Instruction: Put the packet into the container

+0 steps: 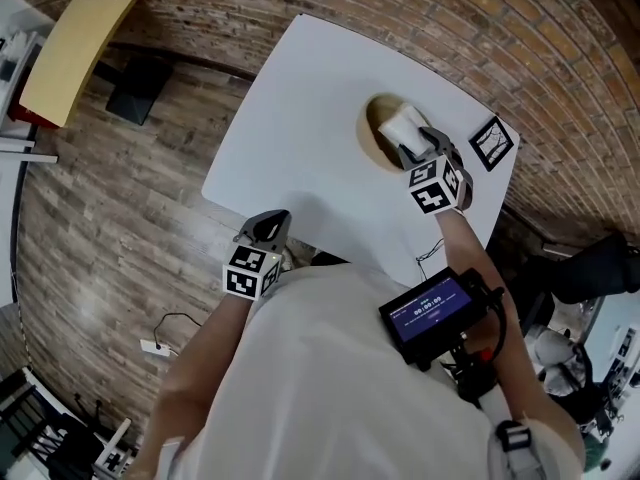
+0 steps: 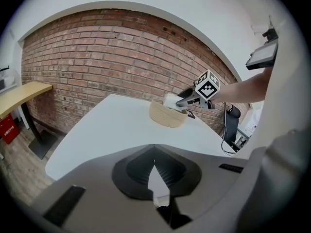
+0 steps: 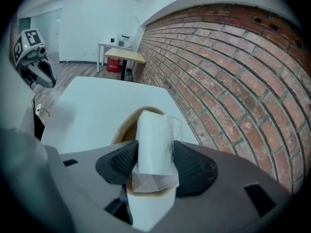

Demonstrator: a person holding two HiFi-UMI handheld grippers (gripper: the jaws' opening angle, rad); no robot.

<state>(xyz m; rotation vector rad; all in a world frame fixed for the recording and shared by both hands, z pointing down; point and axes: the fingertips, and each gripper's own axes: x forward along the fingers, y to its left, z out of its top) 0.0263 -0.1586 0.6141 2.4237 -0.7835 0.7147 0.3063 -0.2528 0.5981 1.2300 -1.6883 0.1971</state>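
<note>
Left gripper [image 1: 266,228]: pressed together, empty, at the worktop's [image 1: 300,108] near edge.
Right gripper [image 1: 418,146]: pinching the white packet [image 3: 154,147].
Packet: held just over the container [image 1: 372,133], not released.
Progress: grasp looks done; lowering and letting go remain.
Writing: chest screen [image 1: 432,308] text too small to read.

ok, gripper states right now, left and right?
Left gripper: closed, nothing between its jaws.
Right gripper: closed on the white packet, over the container.
</note>
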